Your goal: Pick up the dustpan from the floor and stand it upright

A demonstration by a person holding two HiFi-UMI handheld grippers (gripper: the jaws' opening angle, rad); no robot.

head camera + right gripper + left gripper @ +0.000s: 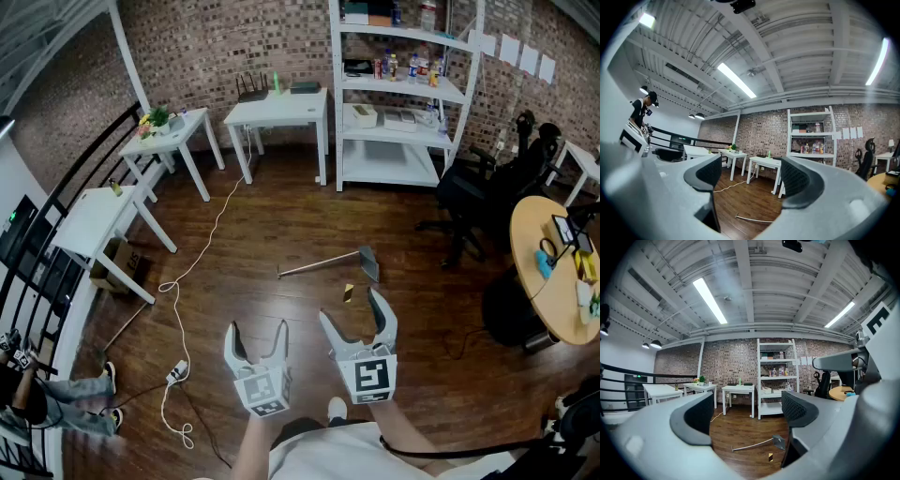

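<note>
Step in hand: approach, nothing gripped yet. Dustpan [328, 262] lies flat on wood floor [281, 211], ahead of both grippers, apart from them, nearer right one. Long axis runs across view, slightly slanted: pan head [368, 264] at right end, handle tip pointing left. Left gripper [258, 328] and right gripper [349, 303] both spread wide, empty, held level. Next move likely: step in, lower one gripper, close on thin handle, swing it up so the pan stands.

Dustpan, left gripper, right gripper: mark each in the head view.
dustpan [368, 263], head view, on the grey pan end, not the long handle.
left gripper [258, 330], head view, midway between its open fingertips.
right gripper [350, 306], head view, midway between its open fingertips.
</note>
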